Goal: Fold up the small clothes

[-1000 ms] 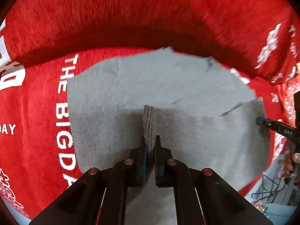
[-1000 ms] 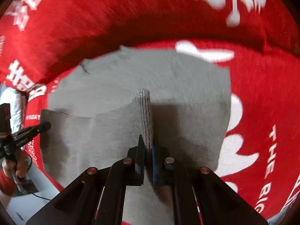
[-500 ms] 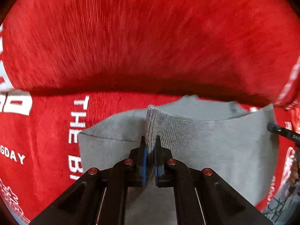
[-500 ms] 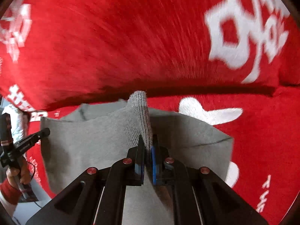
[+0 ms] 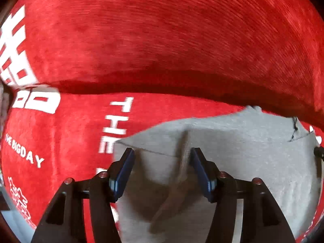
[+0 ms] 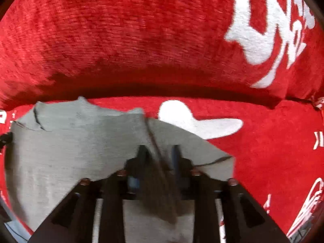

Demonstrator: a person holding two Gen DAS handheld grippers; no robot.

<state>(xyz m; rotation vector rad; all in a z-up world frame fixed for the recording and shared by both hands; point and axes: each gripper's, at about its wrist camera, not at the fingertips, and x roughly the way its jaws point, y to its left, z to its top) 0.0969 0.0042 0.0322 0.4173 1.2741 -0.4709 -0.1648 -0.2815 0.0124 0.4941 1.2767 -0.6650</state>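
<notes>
A small grey knit garment (image 5: 232,158) lies folded over on a red cloth (image 5: 162,40); it also shows in the right wrist view (image 6: 70,151). My left gripper (image 5: 162,154) is open just above its left part, with a loose ribbed edge lying between the jaws. My right gripper (image 6: 160,151) is open, jaws a little apart, and the ribbed edge (image 6: 160,174) slips down between them, blurred. The other gripper's tip shows at each view's edge (image 5: 319,151).
The red cloth (image 6: 141,40) carries white lettering (image 5: 119,123) and white shapes (image 6: 198,121), and rises in a raised fold behind the garment. A pale floor edge shows at the bottom left of the right wrist view (image 6: 12,228).
Both grippers carried the garment's ribbed edge forward over the rest of it, then opened and let go. The edge now drops onto the garment.
</notes>
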